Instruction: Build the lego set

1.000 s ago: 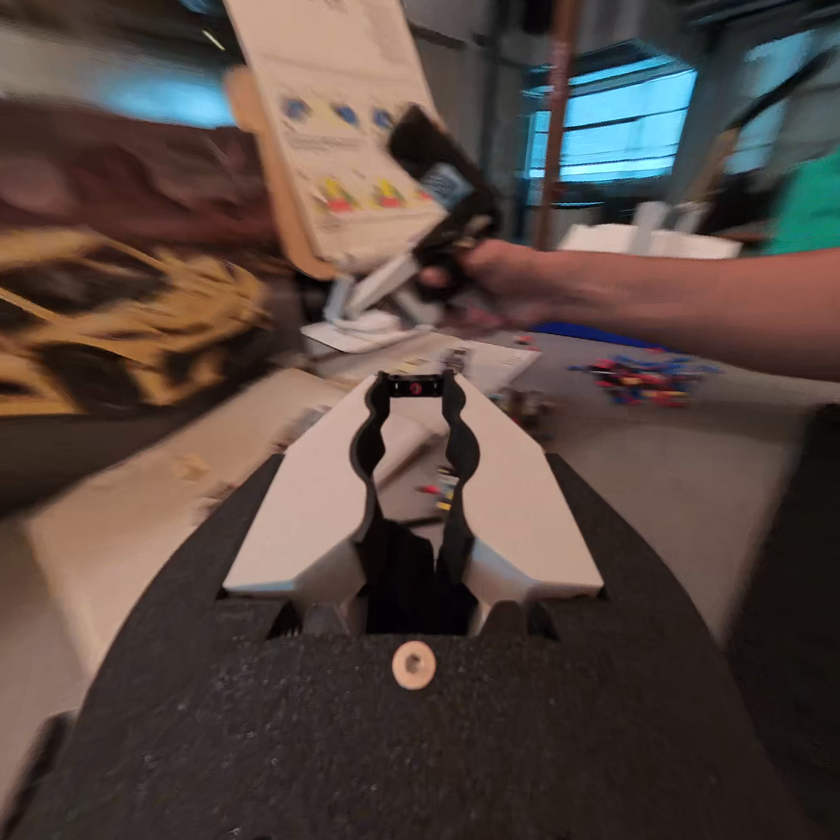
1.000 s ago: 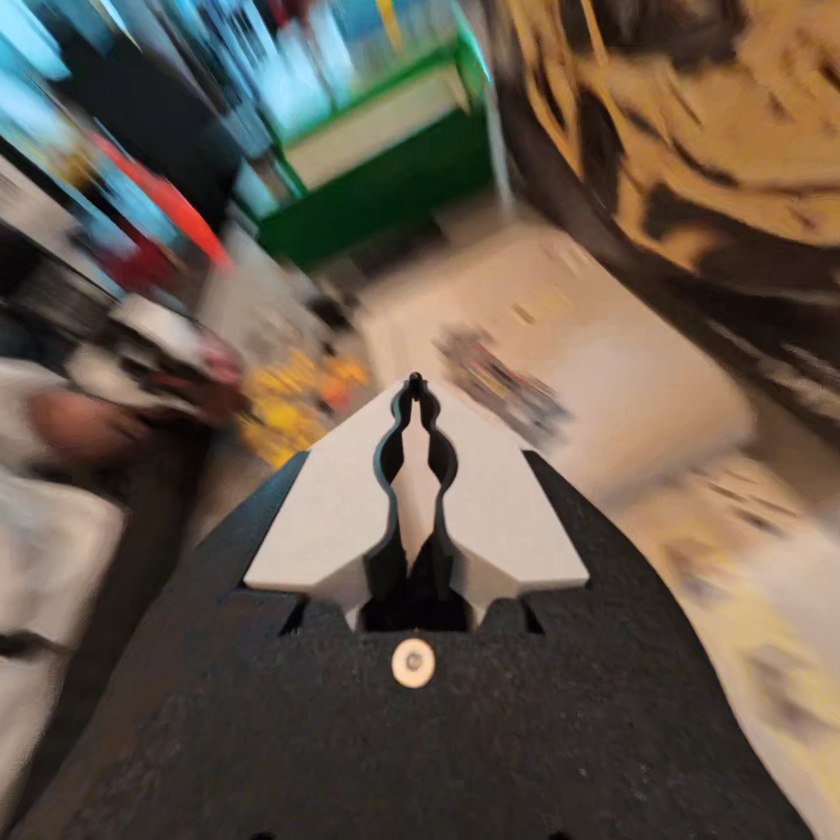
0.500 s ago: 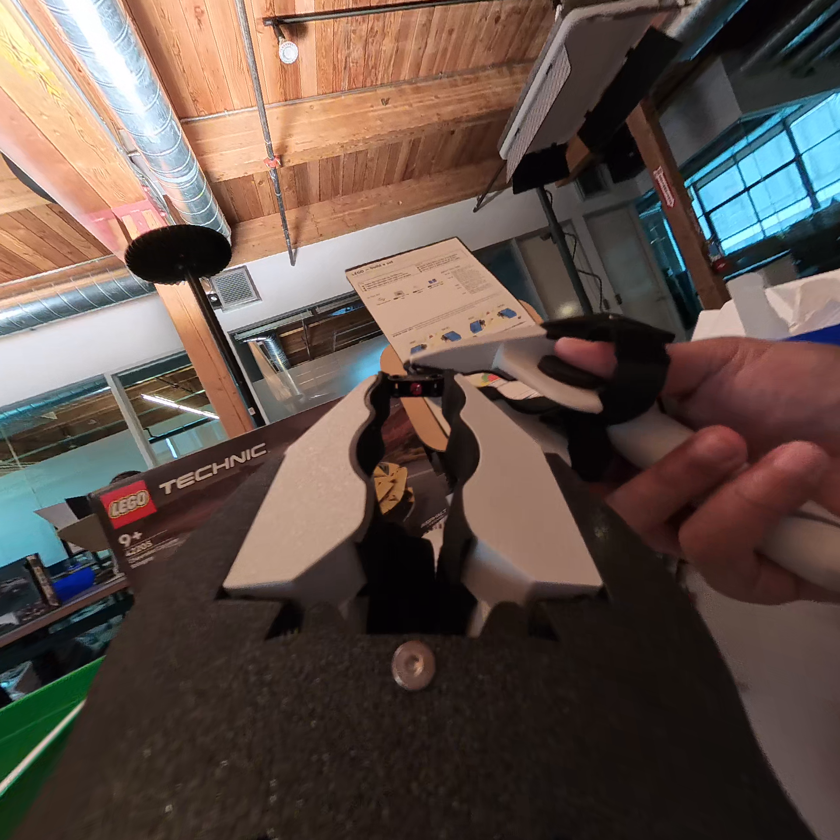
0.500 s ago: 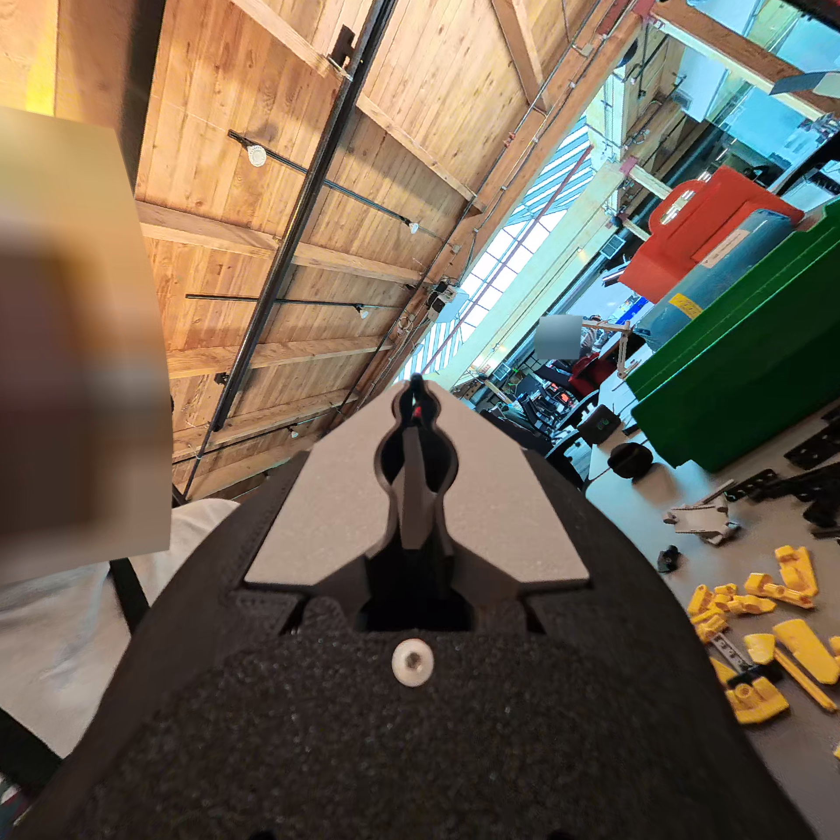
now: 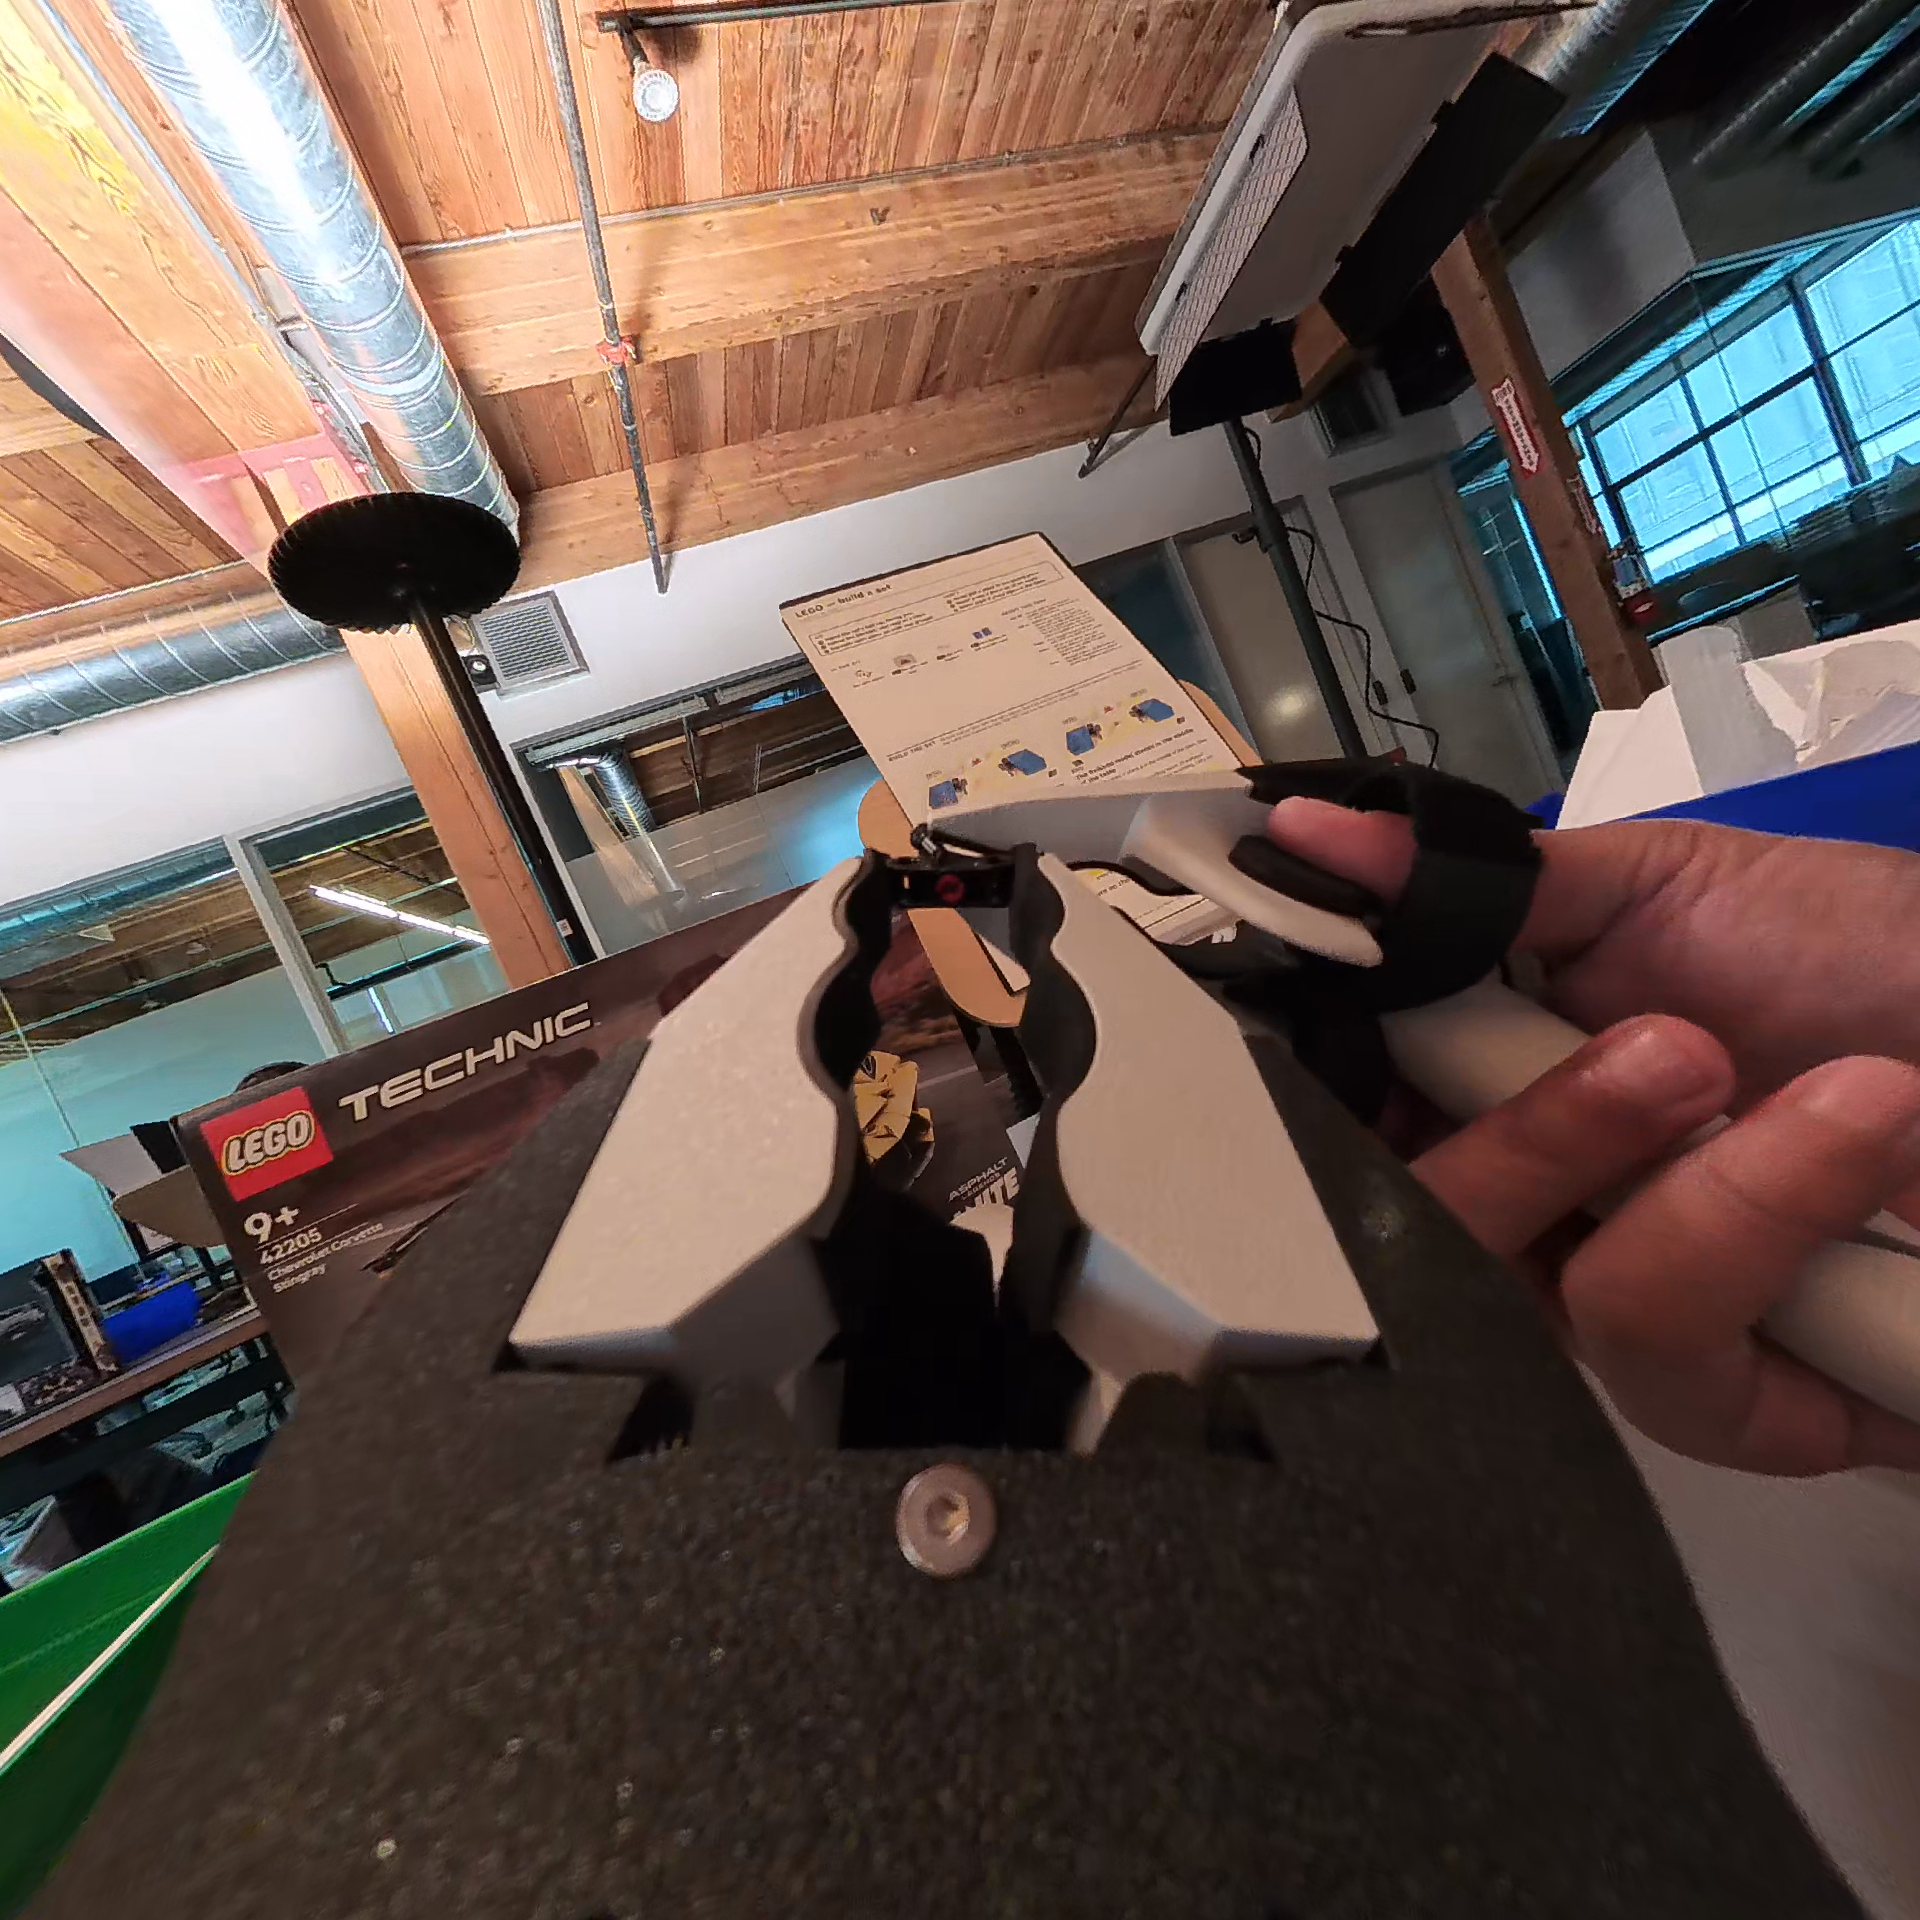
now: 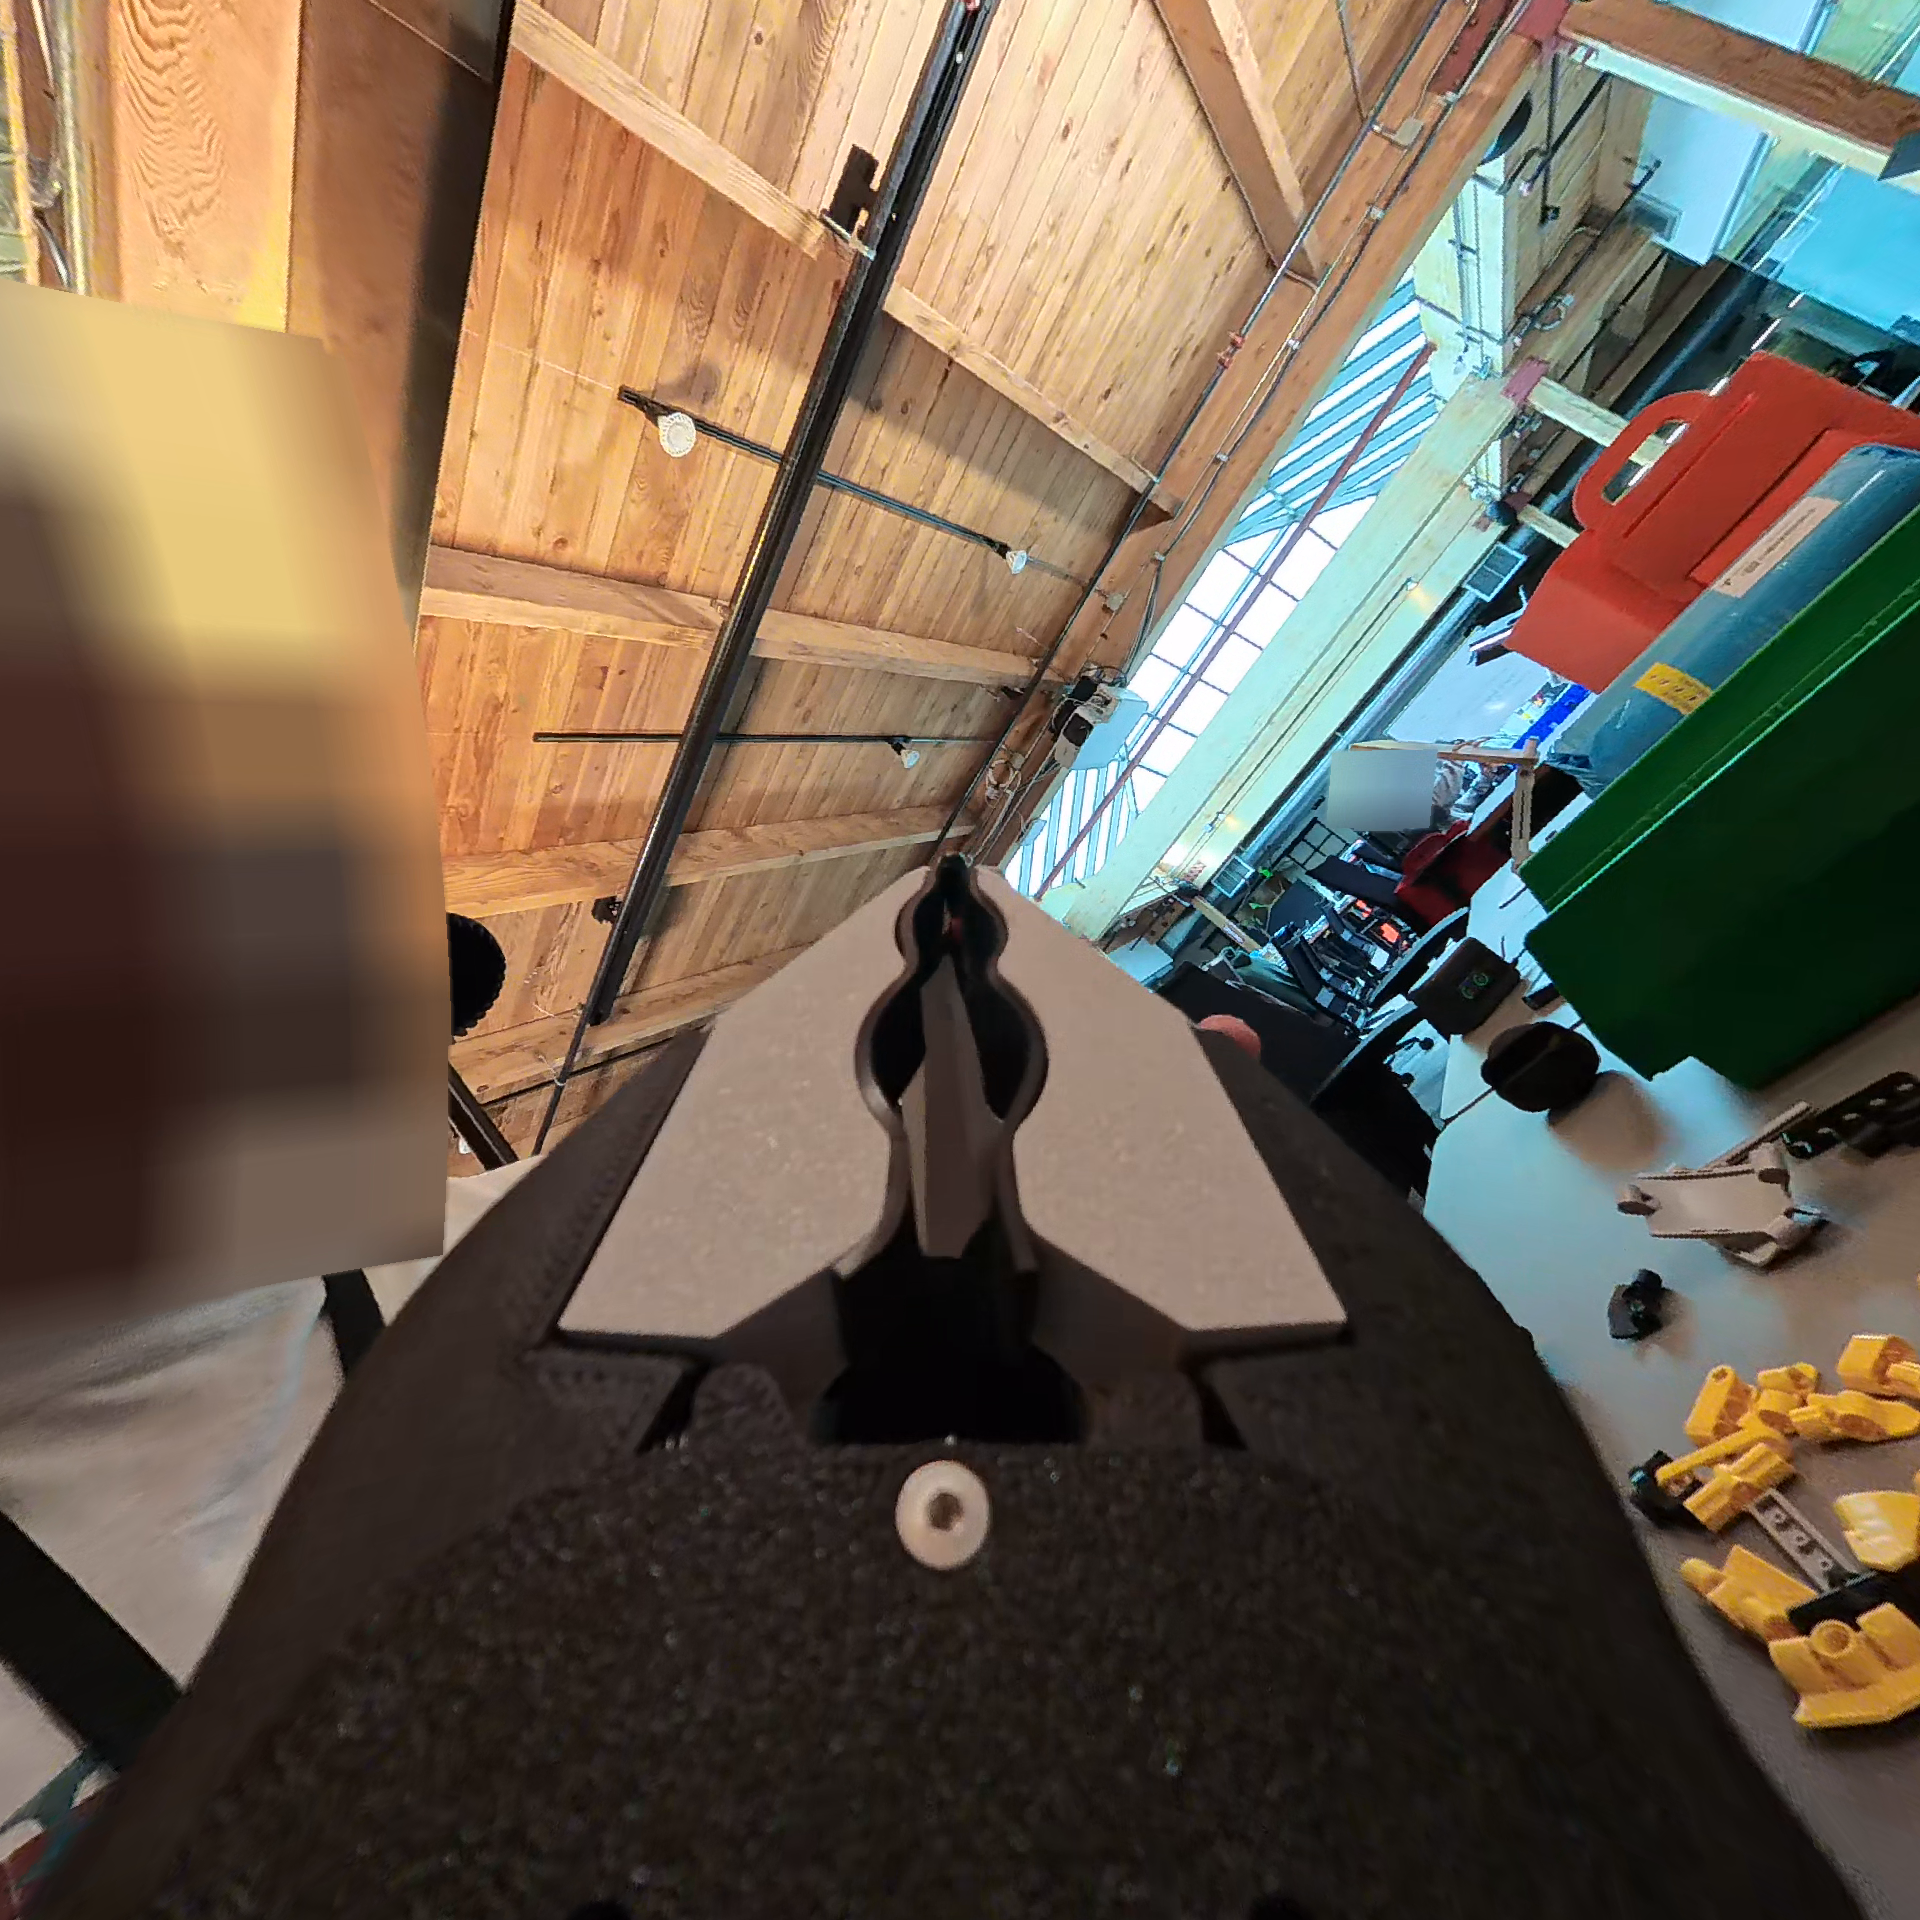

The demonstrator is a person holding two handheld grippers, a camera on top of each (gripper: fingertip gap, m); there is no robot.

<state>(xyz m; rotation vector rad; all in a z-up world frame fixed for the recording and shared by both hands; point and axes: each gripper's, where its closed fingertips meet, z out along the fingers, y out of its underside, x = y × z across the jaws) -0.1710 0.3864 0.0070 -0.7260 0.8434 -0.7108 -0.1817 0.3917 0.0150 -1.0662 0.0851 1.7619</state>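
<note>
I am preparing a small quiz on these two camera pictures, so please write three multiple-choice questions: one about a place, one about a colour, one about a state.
1. Where is the small black piece with a red centre?
A. between the left claw's tips
B. on the table
C. in the green bin

2. What colour are most of the loose pieces on the table?
A. blue
B. yellow
C. white

3. How is the right claw?
A. wide open
B. out of view
C. closed on a thin dark part

Answers:
1 A: the small black piece spans the tips of the left claw.
2 B: the loose pieces on the table are mostly yellow.
3 C: the right claw pinches a thin dark part at its tips.
</note>
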